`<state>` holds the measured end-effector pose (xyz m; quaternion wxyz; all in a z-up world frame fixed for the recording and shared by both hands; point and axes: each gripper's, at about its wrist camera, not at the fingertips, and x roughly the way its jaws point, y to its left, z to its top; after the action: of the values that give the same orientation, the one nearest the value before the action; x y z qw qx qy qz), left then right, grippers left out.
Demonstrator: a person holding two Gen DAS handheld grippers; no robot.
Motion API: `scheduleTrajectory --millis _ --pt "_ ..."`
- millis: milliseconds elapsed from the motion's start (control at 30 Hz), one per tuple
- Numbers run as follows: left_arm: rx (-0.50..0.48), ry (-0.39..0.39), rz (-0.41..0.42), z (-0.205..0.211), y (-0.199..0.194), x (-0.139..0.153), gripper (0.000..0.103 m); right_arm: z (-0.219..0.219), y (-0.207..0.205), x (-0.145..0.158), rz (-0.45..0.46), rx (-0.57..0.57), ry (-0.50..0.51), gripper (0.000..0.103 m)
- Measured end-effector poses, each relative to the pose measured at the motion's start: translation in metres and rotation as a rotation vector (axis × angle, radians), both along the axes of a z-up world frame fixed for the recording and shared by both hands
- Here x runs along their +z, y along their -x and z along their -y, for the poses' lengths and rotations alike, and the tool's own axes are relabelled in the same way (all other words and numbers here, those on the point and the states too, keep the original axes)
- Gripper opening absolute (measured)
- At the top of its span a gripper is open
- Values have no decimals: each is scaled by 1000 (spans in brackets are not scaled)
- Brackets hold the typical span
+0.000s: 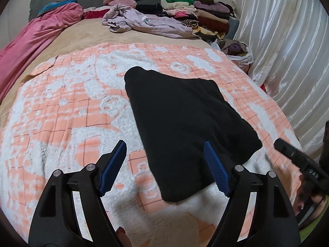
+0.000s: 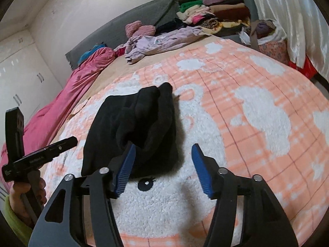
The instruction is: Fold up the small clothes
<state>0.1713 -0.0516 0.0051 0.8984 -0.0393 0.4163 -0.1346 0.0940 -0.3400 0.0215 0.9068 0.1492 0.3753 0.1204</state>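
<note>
A black garment [image 1: 185,119] lies folded in a thick wedge on the peach-and-white fleece blanket [image 1: 61,103]. My left gripper [image 1: 164,144] hovers open over its near edge. The blue right pad [image 1: 216,168] stands above the cloth and the left pad [image 1: 113,164] is over bare blanket. In the right wrist view the same garment [image 2: 133,123] shows bunched folds at its near end. My right gripper [image 2: 163,146] is open just above that end, its left pad [image 2: 125,168] by the cloth, gripping nothing. A hand [image 2: 26,193] holds the left tool.
At the bed's far end sit stacked folded clothes [image 1: 195,12], a crumpled lilac garment [image 1: 144,20] and a pink cover [image 1: 41,30]. A white curtain [image 1: 287,51] and a stuffed bag [image 1: 238,51] border the right side. White cupboards [image 2: 20,72] stand on the left.
</note>
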Motion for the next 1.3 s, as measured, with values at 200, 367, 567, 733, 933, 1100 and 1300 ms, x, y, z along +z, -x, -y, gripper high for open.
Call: scheduleTrajectory --millis 200,367,567,733,933,1100,1300 --pt "7 -2 -12 -5 1 -9 70 -13 -15 18 30 62 71 65" --pt "13 5 -24 -9 -3 -15 70 -22 -37 30 41 94 124 65" --pt "20 29 -52 -8 -11 -23 70 -30 -72 31 16 134 138 65" --pt "3 50 -96 1 -21 -40 70 -40 -113 18 -64 172 102 65" --pt "-11 69 -126 8 -23 -51 71 -56 -153 -2 -142 186 115 52" --pt "-11 76 -126 8 -22 -53 71 -59 -180 -22 -202 159 80 52" --pt "-16 60 -116 10 -21 -50 71 -62 -193 -41 -251 190 -11 18"
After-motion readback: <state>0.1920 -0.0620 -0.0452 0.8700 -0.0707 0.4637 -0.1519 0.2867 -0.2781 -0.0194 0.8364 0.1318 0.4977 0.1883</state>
